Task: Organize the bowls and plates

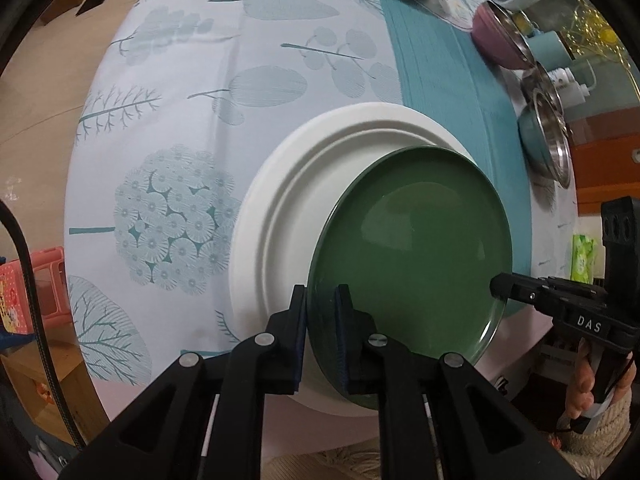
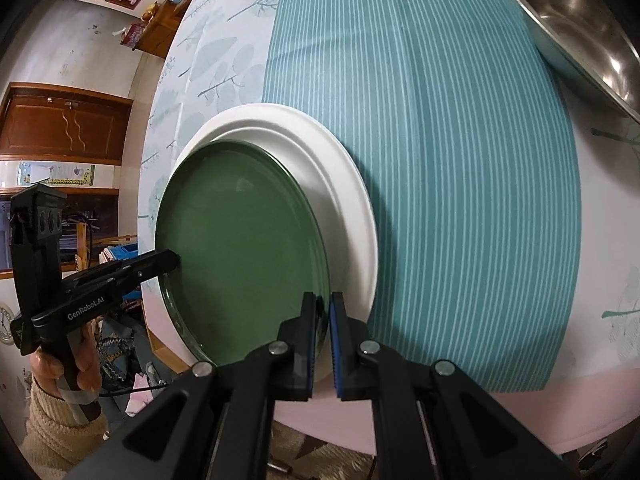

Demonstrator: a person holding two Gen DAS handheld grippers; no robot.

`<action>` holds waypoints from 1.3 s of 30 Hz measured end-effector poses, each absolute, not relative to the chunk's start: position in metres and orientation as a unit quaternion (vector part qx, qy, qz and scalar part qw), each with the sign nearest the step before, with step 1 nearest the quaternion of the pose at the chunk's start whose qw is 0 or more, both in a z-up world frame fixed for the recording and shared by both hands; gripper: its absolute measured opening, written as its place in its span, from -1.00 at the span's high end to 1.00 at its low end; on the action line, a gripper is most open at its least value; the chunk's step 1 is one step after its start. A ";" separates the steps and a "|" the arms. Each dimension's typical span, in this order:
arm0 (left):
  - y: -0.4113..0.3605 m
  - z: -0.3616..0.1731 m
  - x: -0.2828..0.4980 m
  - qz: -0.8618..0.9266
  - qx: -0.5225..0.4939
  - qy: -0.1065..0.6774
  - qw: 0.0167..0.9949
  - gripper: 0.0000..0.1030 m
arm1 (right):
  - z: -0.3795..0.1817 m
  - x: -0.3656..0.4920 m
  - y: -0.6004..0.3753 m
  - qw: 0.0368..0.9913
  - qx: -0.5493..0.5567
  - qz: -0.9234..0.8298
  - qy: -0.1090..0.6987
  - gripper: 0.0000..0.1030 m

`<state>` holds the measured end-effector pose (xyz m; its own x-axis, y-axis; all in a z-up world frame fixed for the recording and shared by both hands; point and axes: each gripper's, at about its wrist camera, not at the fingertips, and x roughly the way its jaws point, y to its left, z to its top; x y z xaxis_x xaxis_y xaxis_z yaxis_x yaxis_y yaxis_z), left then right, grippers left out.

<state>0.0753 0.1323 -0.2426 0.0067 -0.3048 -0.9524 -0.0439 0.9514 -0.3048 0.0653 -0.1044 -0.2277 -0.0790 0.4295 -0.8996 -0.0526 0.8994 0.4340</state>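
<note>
Wooden cabinet (image 2: 64, 124) against white wall (image 2: 80, 48), pale floor (image 1: 36, 92).

leaf-print tablecloth (image 1: 180, 128), green tissue pack (image 1: 582, 258)

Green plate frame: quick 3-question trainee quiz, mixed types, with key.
1. True or false: the green plate is above the white plate.
2. Which hand-held gripper clamps the green plate's rim? A) left hand-held gripper only B) right hand-held gripper only C) both
3. Fill in: the steel-lined bowls sit near the table's ____ edge in the left wrist view.

Key:
1. True; whether it rests on it yet cannot be told.
2. C, on opposite sides of the rim.
3. Right.
</note>
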 end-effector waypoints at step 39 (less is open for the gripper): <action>0.119 -0.229 0.076 -0.100 -0.122 0.667 0.728 -0.42 | -0.209 0.058 -0.080 0.706 0.065 0.157 0.687 0.43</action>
